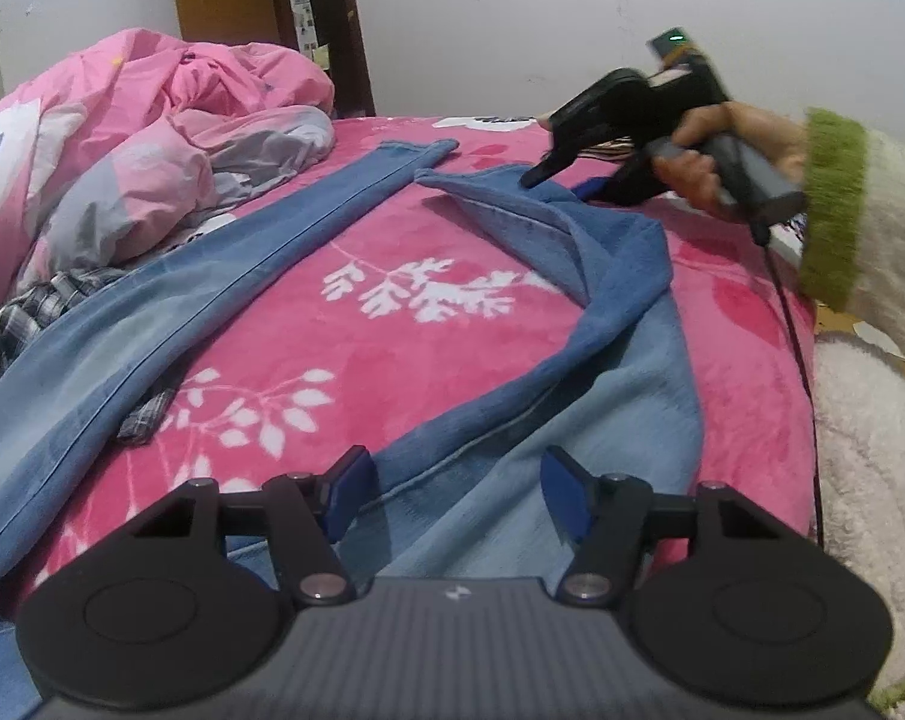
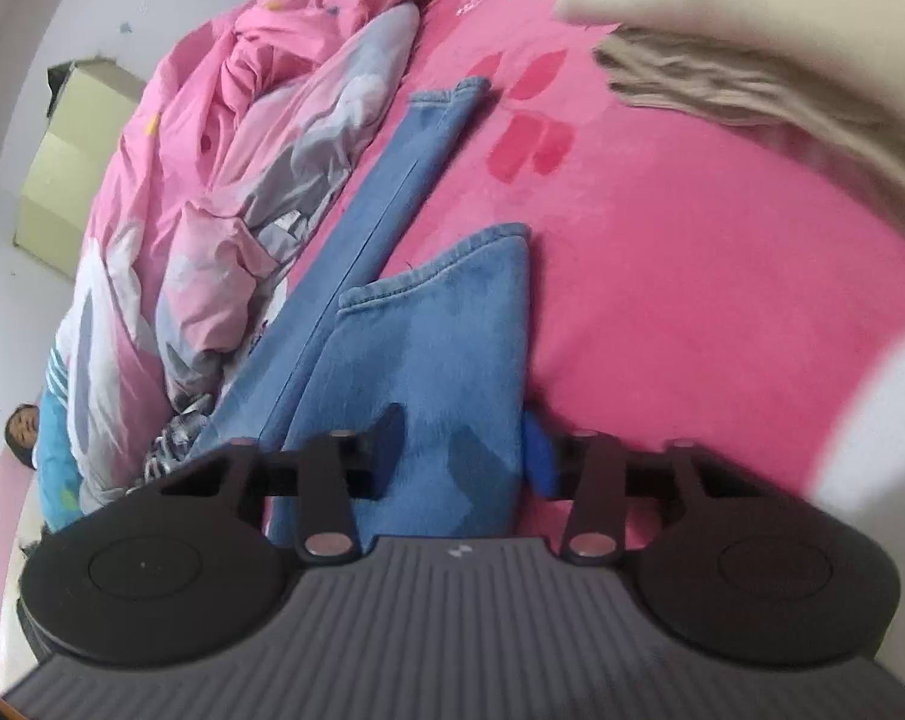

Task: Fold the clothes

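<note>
A pink floral blanket (image 1: 452, 360) covers the bed; on my left a crumpled pink duvet (image 1: 152, 120), then the jeans (image 1: 242, 276), legs spread. My left gripper (image 1: 455, 498) hovers jaws apart above the denim; my right gripper (image 2: 461, 450) straddles the bent leg, jaws apart. Grabbing one layer could twist the fold.

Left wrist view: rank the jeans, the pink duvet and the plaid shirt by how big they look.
1. jeans, spanning most of the bed.
2. pink duvet, bunched at far left.
3. plaid shirt, mostly hidden under the jeans, so its real size is unsure.
</note>
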Available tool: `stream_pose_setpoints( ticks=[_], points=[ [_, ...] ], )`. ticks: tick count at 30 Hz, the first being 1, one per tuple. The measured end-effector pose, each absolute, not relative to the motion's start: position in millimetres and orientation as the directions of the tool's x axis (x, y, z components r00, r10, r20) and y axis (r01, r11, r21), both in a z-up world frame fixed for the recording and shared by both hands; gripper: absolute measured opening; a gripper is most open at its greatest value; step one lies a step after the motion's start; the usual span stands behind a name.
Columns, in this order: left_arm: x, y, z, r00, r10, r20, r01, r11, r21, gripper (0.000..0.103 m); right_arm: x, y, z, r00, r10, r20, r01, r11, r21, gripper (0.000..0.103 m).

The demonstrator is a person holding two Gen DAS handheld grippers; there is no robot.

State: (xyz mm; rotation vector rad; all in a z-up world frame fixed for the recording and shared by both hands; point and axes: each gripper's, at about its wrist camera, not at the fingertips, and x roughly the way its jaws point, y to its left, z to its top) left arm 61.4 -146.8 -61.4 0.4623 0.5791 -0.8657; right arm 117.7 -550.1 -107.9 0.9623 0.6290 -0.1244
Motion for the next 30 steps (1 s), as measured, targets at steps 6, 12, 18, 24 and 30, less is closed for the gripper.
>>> stream_pose_setpoints(
  ticks=[6,12,18,24,30],
  points=[
    [52.1,-143.3,-61.7,0.537,-0.575,-0.617,0.801,0.577,0.159,0.063,101.8,-552.0,-91.1,0.871,0.127,-0.475,0.340,0.544,0.767,0.002],
    [37.3,-143.0,-56.5,0.553,-0.598,-0.580,0.809,0.552,0.202,0.063,-7.2,-531.2,-1.1,0.956,-0.102,-0.274,0.277,0.615,0.739,0.002],
    [26.4,-142.6,-47.1,0.556,-0.638,-0.532,0.818,0.532,0.217,0.064,-107.7,-491.7,41.6,0.919,-0.357,-0.165,0.372,0.653,0.660,0.002],
    [32.9,-153.2,-39.4,0.545,-0.660,-0.517,0.833,0.500,0.239,0.065,-145.3,-474.7,32.3,0.873,-0.452,-0.184,0.452,0.607,0.654,0.002],
    [54.3,-176.8,-36.4,0.477,-0.673,-0.565,0.873,0.434,0.220,0.068,-152.3,-480.3,16.7,0.855,-0.465,-0.230,0.489,0.576,0.655,0.002]
  ],
)
